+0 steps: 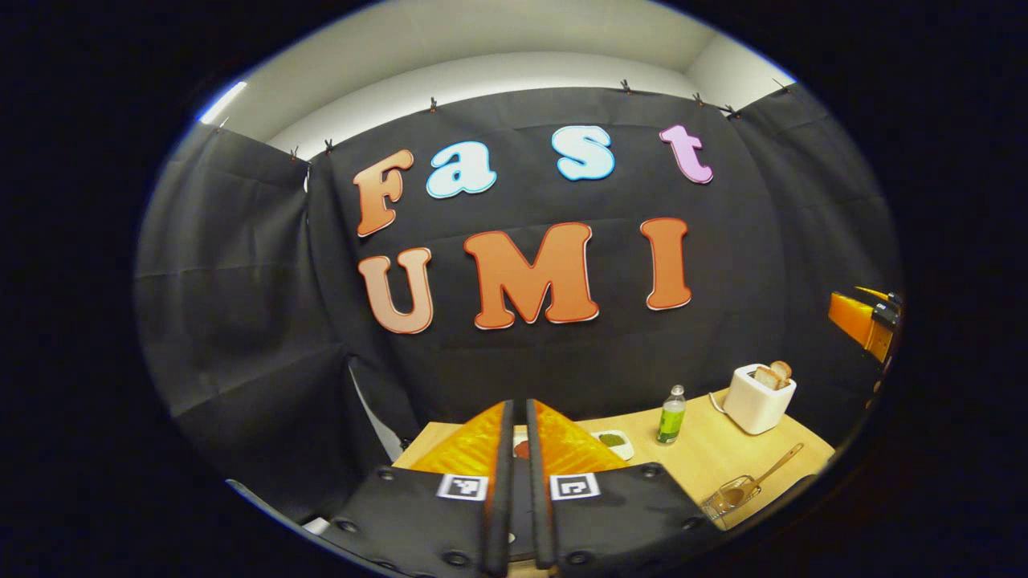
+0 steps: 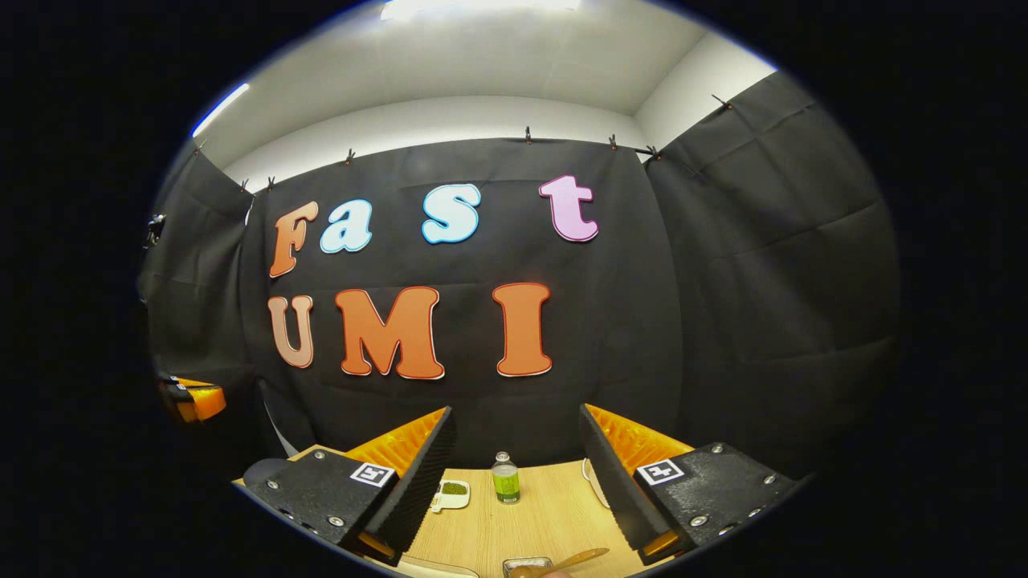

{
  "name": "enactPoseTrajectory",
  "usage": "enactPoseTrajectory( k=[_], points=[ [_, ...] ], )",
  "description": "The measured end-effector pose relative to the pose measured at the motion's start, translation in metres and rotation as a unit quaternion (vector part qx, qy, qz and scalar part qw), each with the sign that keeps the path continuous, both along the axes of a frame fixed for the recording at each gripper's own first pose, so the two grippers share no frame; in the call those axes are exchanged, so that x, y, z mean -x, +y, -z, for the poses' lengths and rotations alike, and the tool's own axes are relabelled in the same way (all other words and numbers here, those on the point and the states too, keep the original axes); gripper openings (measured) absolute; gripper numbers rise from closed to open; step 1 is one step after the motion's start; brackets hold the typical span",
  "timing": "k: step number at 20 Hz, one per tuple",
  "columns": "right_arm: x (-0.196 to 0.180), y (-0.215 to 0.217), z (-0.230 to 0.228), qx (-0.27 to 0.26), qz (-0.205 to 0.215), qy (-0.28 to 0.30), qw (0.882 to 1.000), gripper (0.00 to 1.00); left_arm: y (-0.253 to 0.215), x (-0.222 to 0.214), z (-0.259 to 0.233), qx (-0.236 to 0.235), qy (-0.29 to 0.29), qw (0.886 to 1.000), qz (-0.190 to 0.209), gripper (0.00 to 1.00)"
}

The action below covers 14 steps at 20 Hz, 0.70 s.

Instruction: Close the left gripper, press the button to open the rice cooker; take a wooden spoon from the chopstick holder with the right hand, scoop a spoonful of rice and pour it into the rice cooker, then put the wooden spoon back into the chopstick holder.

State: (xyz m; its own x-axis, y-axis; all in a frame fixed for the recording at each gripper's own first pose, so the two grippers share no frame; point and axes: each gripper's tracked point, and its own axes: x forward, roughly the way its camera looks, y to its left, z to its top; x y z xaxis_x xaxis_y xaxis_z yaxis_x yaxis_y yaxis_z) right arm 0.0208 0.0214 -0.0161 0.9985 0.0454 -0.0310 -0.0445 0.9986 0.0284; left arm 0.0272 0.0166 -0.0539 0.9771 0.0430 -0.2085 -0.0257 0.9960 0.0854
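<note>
In the left gripper view, your left gripper [image 1: 520, 425] sits at the bottom middle of the frame. Its two fingers are almost pressed together, with just a thin slit between them, and they hold nothing. Behind them lies a wooden table [image 1: 707, 457]. A small white dish [image 1: 614, 441] with something green in it peeks out just right of the fingers. Further right stands a little bottle [image 1: 671, 414] of green drink. Right of that is a white toaster [image 1: 761, 396] with bread sticking out of the top. In the lower right, a wooden spoon [image 1: 771, 470] leans out of a see-through holder [image 1: 729, 496]. That holder is well apart from your left gripper, off to its right. At the far right edge you can see a bit of your right gripper [image 1: 871, 321], up above the table.

In the right gripper view, your right gripper [image 2: 518, 449] is wide open, with nothing between its fingers. Through the gap you see the bottle [image 2: 505, 478] in the middle and the white dish [image 2: 452, 493] to its left, both on the table [image 2: 546, 514]. At the bottom edge, just below the gap, lies the spoon [image 2: 574, 558] with the top of the holder [image 2: 526, 566]. The fingers do not touch it. Your left gripper [image 2: 193, 400] shows at the left edge. Black cloth hangs behind everything.
</note>
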Motion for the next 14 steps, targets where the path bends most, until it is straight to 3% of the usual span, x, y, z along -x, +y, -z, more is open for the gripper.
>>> enactPoseTrajectory(
  k=[1,3,4,7,11,14],
  points=[
    [0.0,-0.001,0.0,0.002,0.001,0.0,1.0,0.94,-0.002,-0.001,0.004,0.011,0.014,1.0,0.008,0.07],
    [0.002,-0.005,0.003,0.007,0.006,0.001,1.0,0.94,0.0,-0.005,0.016,0.024,0.048,0.999,0.006,0.01],
    [0.002,-0.006,0.004,0.008,0.007,0.003,1.0,0.94,0.002,-0.006,0.026,0.029,0.072,0.997,0.006,0.08],
    [0.004,-0.012,0.01,0.012,0.013,0.011,1.0,0.94,0.008,-0.011,0.049,0.06,0.141,0.988,0.005,0.08],
    [0.008,-0.022,0.021,0.019,0.025,0.026,0.999,0.94,0.029,-0.011,0.097,0.095,0.239,0.966,-0.018,0.08],
    [0.01,-0.028,0.031,0.021,0.033,0.039,0.998,0.94,0.044,0.0,0.138,0.101,0.315,0.943,-0.039,0.07]
  ],
)
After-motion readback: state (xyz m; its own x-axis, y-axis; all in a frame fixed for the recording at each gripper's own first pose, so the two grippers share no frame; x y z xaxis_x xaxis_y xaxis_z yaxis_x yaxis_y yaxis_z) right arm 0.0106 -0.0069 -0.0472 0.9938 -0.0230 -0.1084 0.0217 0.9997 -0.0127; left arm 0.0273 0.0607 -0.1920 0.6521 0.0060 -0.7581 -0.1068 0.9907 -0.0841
